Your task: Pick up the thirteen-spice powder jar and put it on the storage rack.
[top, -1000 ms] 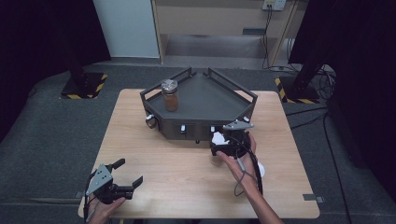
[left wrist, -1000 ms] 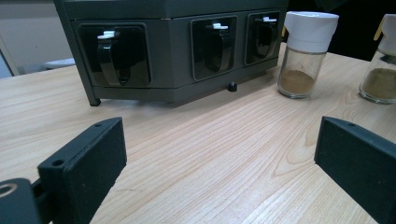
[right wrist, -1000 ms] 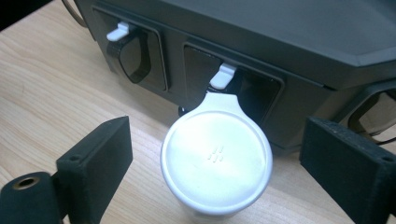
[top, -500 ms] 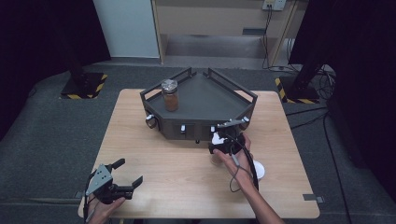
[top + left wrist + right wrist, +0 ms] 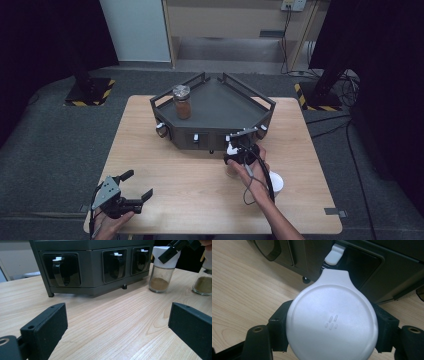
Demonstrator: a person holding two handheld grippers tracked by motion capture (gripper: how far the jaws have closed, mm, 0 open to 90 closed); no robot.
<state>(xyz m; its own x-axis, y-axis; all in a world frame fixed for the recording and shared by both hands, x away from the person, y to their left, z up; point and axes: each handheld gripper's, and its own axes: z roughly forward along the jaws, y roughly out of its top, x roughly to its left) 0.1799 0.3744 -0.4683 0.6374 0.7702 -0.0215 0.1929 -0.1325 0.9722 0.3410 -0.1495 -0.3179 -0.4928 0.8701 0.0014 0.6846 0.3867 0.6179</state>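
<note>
Spice jar (image 5: 162, 270) with a white flip-top cap (image 5: 332, 322) stands on the wooden table (image 5: 190, 200) just in front of the dark angular rack (image 5: 220, 107), near one of the rack's front holders with a white clip (image 5: 334, 255). The right gripper (image 5: 241, 155) has just been closing its jaws, and they now sit clamped on the cap from both sides, the black pads pressed against its rim in the right gripper view. A second earlier that gripper stood a little farther right and back, with the jaws wider; it has since slid in over the jar and taken hold, so the grasp looks made and the jar seems ready to be lifted, probably toward the rack. A second white-capped jar (image 5: 274, 182) rests on the table just beside the person's right forearm, and a metal-lidded jar of brown spice (image 5: 182, 101) stands upright on the rack's top tray. The left gripper (image 5: 134, 200) lies near the table's front left corner, jaws spread wide with nothing between them, in the same spot as before.
</note>
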